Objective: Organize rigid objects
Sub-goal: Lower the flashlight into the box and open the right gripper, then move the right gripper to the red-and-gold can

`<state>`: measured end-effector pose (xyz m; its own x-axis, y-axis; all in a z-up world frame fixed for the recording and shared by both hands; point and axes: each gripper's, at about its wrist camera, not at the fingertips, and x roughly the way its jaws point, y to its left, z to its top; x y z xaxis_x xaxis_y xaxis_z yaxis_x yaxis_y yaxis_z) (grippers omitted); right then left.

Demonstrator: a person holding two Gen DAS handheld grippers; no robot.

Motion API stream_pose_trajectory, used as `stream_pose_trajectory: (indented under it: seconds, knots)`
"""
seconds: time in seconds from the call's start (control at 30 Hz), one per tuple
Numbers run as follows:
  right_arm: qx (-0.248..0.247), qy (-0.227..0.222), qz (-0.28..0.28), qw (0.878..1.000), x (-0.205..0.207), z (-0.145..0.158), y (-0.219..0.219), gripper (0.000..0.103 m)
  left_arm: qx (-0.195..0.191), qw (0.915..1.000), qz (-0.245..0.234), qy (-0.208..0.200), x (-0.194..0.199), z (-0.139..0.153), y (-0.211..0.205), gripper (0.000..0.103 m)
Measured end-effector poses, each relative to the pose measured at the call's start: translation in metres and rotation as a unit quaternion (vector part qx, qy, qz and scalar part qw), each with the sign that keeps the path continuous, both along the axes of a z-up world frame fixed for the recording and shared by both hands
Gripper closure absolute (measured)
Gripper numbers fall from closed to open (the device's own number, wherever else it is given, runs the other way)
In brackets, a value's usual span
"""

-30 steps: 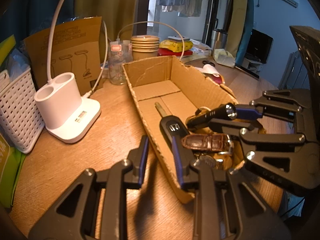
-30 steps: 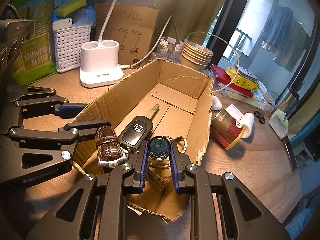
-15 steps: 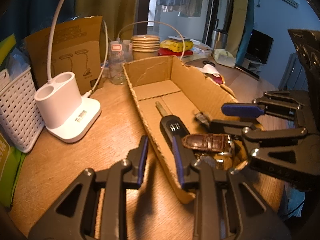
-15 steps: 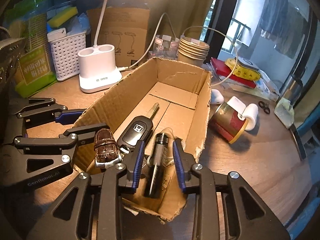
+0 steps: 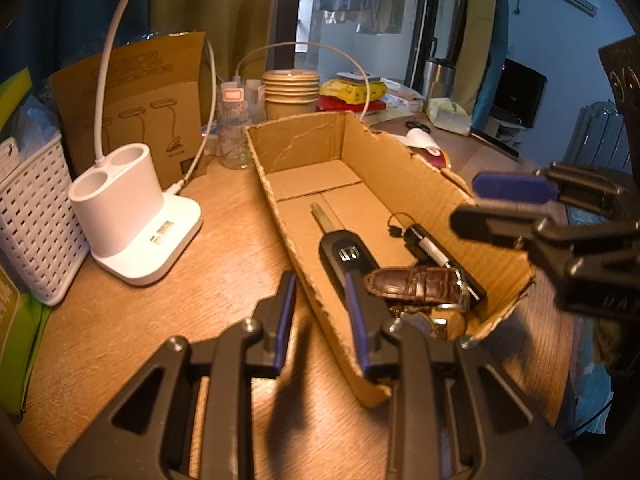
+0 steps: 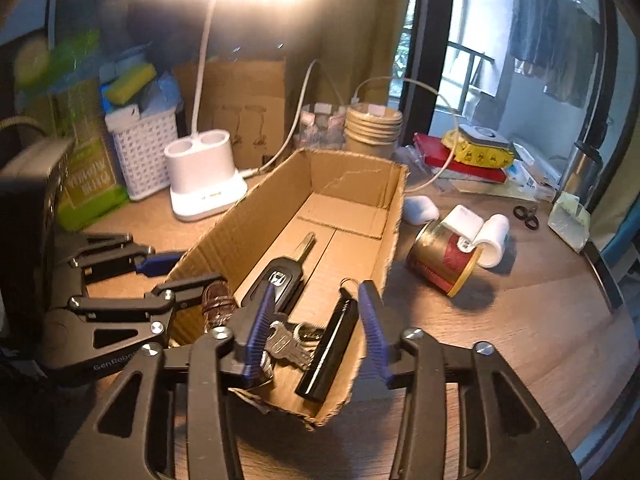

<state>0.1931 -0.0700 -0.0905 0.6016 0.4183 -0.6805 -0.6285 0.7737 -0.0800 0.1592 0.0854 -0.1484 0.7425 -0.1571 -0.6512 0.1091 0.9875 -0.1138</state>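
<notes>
Both grippers gape empty: right gripper (image 6: 316, 328) above the flashlight (image 6: 330, 346) lying in the box (image 6: 394, 240); left gripper (image 5: 320, 316) straddling its wall; best withdrawn straight up.

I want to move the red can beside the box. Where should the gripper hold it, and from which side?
Grip the can across its round body, from above. It lies on its side on the table, open end toward the white roll, so the jaws should straddle the curved wall.
</notes>
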Motion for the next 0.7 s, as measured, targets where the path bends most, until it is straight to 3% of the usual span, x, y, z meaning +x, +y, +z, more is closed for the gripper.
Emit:
stream_pose_trajectory:
  seconds: [0.2, 0.33, 0.7]
  knots:
    - [0.029, -0.002, -0.033, 0.999, 0.012, 0.010, -0.018, 0.052, 0.000, 1.0000, 0.000, 0.000, 0.000, 0.000, 0.000, 0.076]
    - [0.039, -0.005, -0.065, 0.997, 0.024, 0.013, -0.032, 0.038, 0.000, 1.0000, 0.000, 0.000, 0.000, 0.000, 0.000, 0.076]
    - [0.068, 0.010, -0.122, 0.990, 0.056, 0.005, -0.063, 0.038, 0.000, 1.0000, 0.000, 0.000, 0.000, 0.000, 0.000, 0.076]
